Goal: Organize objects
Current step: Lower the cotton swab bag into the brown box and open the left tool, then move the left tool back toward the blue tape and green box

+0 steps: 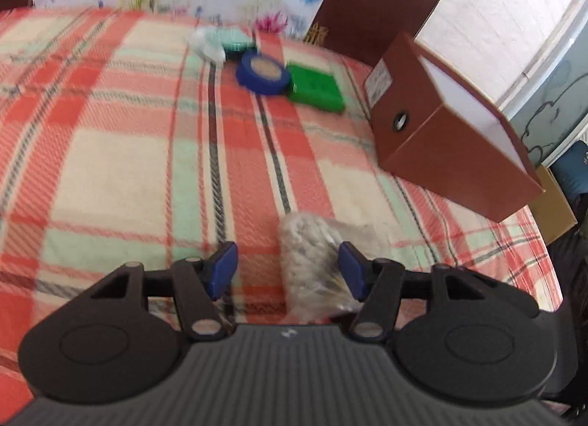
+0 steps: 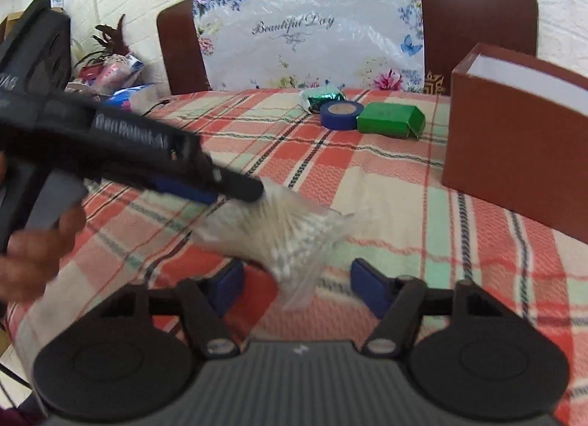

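A clear plastic bag of cotton swabs (image 1: 310, 260) lies on the plaid tablecloth (image 1: 128, 154), between the blue pads of my open left gripper (image 1: 288, 269), closer to the right pad. In the right wrist view the bag (image 2: 290, 238) lies just ahead of my open, empty right gripper (image 2: 297, 284), and the left gripper (image 2: 235, 187) reaches in from the left at the bag's end. A blue tape roll (image 1: 262, 73), a green box (image 1: 318, 89) and a teal foil packet (image 1: 235, 40) lie at the far side. An open brown box (image 1: 448, 124) stands at the right.
Brown chair backs (image 2: 477, 14) and a floral plastic sheet (image 2: 312, 32) stand beyond the far table edge. Clutter and a plant (image 2: 110, 65) sit at the far left. A cardboard box (image 1: 555, 205) lies beyond the table's right edge.
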`<state>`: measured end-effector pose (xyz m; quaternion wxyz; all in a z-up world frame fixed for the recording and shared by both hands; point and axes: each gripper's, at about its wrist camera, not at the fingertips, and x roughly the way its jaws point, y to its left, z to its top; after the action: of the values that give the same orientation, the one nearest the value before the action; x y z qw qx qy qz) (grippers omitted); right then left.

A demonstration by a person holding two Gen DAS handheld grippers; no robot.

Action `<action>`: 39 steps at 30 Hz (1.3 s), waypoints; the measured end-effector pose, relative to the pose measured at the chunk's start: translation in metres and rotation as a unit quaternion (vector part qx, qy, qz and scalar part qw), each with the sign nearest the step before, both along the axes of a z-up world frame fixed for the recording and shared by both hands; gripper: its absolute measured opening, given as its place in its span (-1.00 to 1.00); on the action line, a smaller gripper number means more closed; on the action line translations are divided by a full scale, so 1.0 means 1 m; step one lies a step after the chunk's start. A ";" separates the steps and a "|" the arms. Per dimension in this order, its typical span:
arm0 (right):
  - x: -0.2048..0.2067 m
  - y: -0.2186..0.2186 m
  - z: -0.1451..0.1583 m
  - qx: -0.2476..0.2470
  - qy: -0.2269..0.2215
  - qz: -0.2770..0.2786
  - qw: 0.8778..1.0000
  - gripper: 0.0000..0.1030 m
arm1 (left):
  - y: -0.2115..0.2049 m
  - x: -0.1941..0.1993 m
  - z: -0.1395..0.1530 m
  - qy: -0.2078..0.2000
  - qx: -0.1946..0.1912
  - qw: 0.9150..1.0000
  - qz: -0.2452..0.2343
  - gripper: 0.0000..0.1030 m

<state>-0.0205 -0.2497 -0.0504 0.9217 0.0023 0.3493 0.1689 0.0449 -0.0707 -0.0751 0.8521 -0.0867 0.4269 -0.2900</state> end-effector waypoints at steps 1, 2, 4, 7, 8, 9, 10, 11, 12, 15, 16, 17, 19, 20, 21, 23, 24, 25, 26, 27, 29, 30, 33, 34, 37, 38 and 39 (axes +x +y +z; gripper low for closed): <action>0.005 0.003 -0.004 0.002 -0.003 0.002 1.000 -0.12 | -0.005 -0.002 0.001 -0.010 0.004 1.000 -0.006 -0.07; 0.007 0.007 -0.004 -0.001 -0.010 0.005 1.000 -0.24 | -0.010 -0.001 0.006 -0.006 -0.004 1.000 -0.021 -0.35; 0.004 0.010 0.000 -0.011 -0.020 -0.003 1.000 -0.33 | -0.019 -0.001 0.025 -0.016 0.008 1.000 -0.022 -0.42; -0.008 -0.008 0.021 -0.007 -0.072 -0.025 0.997 -0.39 | -0.040 -0.004 0.068 -0.065 -0.014 0.996 -0.054 -0.46; -0.011 -0.015 0.030 -0.007 -0.094 -0.036 0.995 -0.39 | -0.050 -0.005 0.082 -0.084 -0.022 0.994 -0.068 -0.46; -0.013 -0.025 0.042 -0.011 -0.118 -0.050 0.992 -0.39 | -0.062 -0.004 0.095 -0.102 -0.028 0.991 -0.080 -0.46; -0.013 -0.034 0.052 -0.016 -0.137 -0.064 0.988 -0.39 | -0.075 -0.003 0.106 -0.119 -0.033 0.988 -0.093 -0.46; -0.011 -0.043 0.061 -0.023 -0.153 -0.077 0.985 -0.39 | -0.089 -0.001 0.116 -0.132 -0.039 0.985 -0.104 -0.46; -0.007 -0.053 0.069 -0.033 -0.167 -0.090 0.981 -0.39 | -0.103 0.002 0.123 -0.140 -0.043 0.983 -0.114 -0.46; 0.014 -0.085 0.081 -0.054 -0.179 -0.128 0.974 -0.39 | -0.145 0.019 0.131 -0.152 -0.046 0.977 -0.140 -0.45; 0.022 -0.096 0.081 -0.053 -0.173 -0.136 0.974 -0.39 | -0.159 0.026 0.129 -0.153 -0.043 0.977 -0.142 -0.45; 0.031 -0.107 0.081 -0.047 -0.167 -0.144 0.974 -0.39 | -0.172 0.033 0.125 -0.152 -0.040 0.977 -0.143 -0.45; 0.050 -0.127 0.075 -0.037 -0.146 -0.160 0.976 -0.38 | -0.194 0.046 0.114 -0.149 -0.031 0.979 -0.136 -0.44; 0.061 -0.134 0.070 -0.036 -0.135 -0.164 0.976 -0.32 | -0.201 0.052 0.108 -0.145 -0.021 0.981 -0.126 -0.40; 0.069 -0.139 0.064 -0.036 -0.127 -0.173 0.976 -0.22 | -0.209 0.058 0.101 -0.138 -0.002 0.984 -0.111 -0.31; 0.077 -0.147 0.055 -0.028 -0.122 -0.193 0.973 0.04 | -0.214 0.066 0.088 -0.125 0.025 0.988 -0.088 -0.31; 0.075 -0.152 0.054 -0.027 -0.119 -0.201 0.972 -0.08 | -0.210 0.066 0.084 -0.118 0.025 0.989 -0.086 -0.31; 0.071 -0.152 0.053 -0.025 -0.121 -0.205 0.971 -0.10 | -0.207 0.065 0.082 -0.117 0.024 0.989 -0.087 -0.31; 0.064 -0.154 0.053 -0.018 -0.127 -0.206 0.970 -0.10 | -0.203 0.062 0.082 -0.121 0.027 0.988 -0.087 -0.31; 0.057 -0.155 0.052 -0.012 -0.130 -0.207 0.969 -0.10 | -0.200 0.057 0.082 -0.131 0.033 0.987 -0.088 -0.31; 0.045 -0.155 0.053 0.001 -0.136 -0.215 0.967 -0.10 | -0.195 0.046 0.086 -0.150 0.043 0.983 -0.093 -0.31; 0.038 -0.155 0.054 0.008 -0.140 -0.218 0.966 -0.10 | -0.192 0.040 0.089 -0.160 0.047 0.982 -0.093 -0.31; 0.016 -0.147 0.058 0.025 -0.153 -0.221 0.963 -0.10 | -0.179 0.019 0.096 -0.183 0.046 0.977 -0.098 -0.28; 0.009 -0.145 0.060 0.032 -0.157 -0.219 0.962 -0.10 | -0.172 0.012 0.098 -0.189 0.045 0.976 -0.097 -0.26; -0.011 -0.135 0.064 0.051 -0.160 -0.201 0.965 -0.09 | -0.147 0.001 0.095 -0.192 0.045 0.977 -0.087 -0.22; -0.015 -0.130 0.063 0.055 -0.156 -0.194 0.967 -0.09 | -0.138 0.000 0.091 -0.190 0.053 0.977 -0.082 -0.22; -0.018 -0.125 0.061 0.058 -0.150 -0.189 0.969 -0.09 | -0.130 0.001 0.085 -0.184 0.064 0.978 -0.076 -0.22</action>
<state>-0.0387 -0.3747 0.0110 0.9770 0.0960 0.1901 0.0100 0.0458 -0.2005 0.0097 0.8954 0.0560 0.2855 -0.3371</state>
